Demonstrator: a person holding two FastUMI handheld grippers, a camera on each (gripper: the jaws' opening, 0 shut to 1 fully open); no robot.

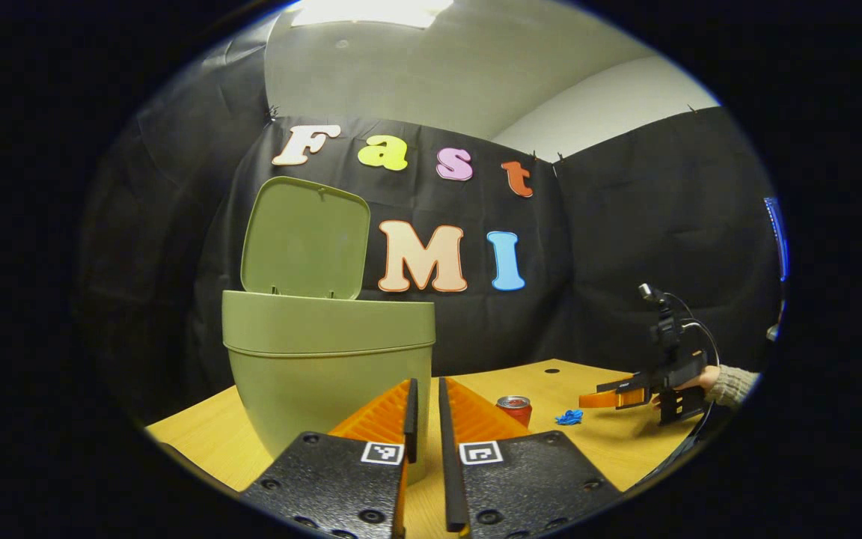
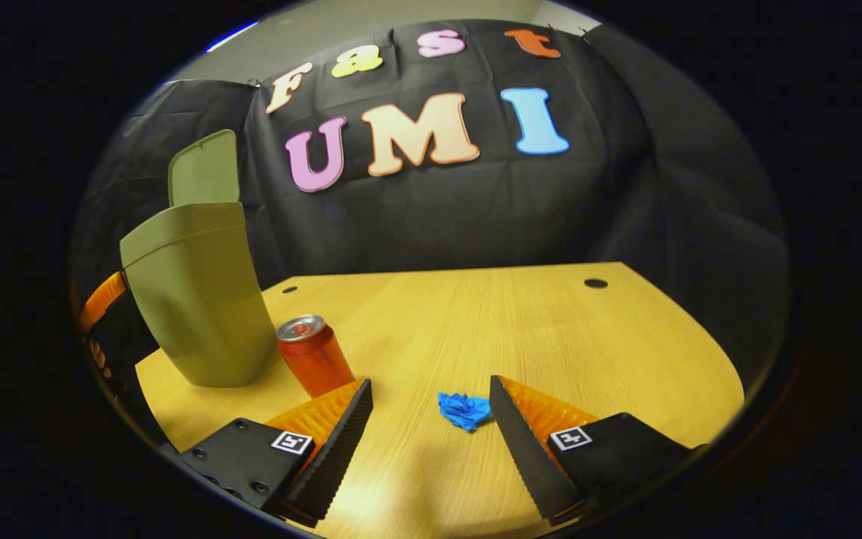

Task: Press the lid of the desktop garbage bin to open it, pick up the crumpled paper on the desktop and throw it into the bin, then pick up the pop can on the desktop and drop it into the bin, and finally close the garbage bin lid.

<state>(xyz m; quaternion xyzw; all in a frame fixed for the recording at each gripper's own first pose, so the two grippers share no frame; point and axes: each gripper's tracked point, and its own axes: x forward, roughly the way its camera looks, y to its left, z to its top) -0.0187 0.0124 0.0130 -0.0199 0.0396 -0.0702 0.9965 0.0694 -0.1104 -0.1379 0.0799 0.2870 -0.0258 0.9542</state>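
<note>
Right claw gapes wide, empty, before the small blue crumpled paper on the tabletop: light, soft, pinch across its middle.

Left claw is nearly closed, empty.

My left gripper view sits low over the near edge of the table, close to the green bin and facing the booth's back wall, with the right gripper far off toward the table's right edge. My right gripper view looks from the near edge across the table toward the far edge, tilted slightly down, the bin at the left edge. Both share the bin, the red can, the blue paper and the tabletop.
</note>
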